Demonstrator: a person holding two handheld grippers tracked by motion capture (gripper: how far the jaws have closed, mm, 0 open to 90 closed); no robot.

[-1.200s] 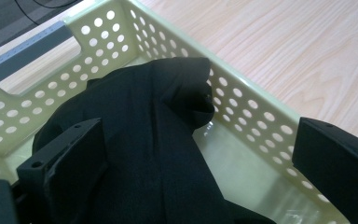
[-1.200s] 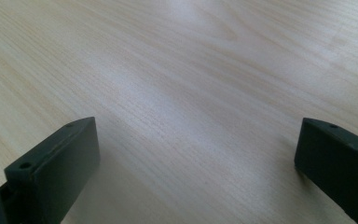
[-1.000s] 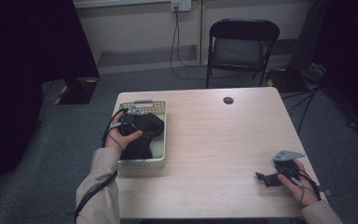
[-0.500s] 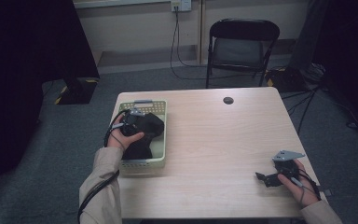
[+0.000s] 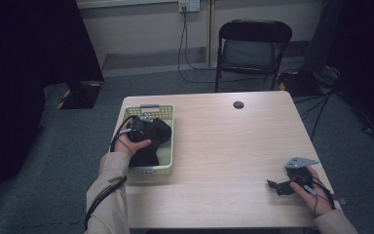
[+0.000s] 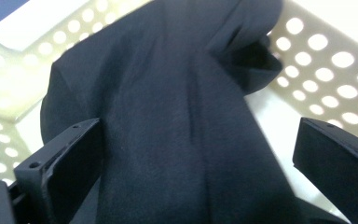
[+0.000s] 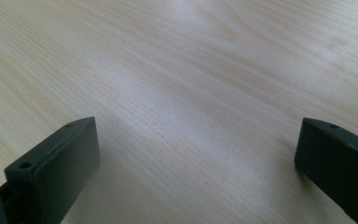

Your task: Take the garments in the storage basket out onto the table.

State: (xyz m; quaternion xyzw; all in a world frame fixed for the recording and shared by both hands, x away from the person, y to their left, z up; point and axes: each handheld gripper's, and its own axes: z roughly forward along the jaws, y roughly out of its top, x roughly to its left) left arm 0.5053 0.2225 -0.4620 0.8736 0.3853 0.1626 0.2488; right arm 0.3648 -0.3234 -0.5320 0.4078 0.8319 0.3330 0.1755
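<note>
Left gripper (image 5: 139, 127) is down in the pale green perforated plastic basket (image 5: 167, 168), which sits at the left side of the light wood table (image 5: 224, 146). Jaws wide apart, straddling the crumpled black cloth (image 6: 168, 121) that lies in the basket; cloth sits between them, left jaw touching it, right jaw clear. Right gripper (image 5: 277, 186) rests near the table's right front corner, jaws wide apart over bare wood, holding nothing.

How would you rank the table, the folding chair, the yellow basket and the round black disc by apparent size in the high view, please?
1. table
2. folding chair, though farther away
3. yellow basket
4. round black disc
</note>
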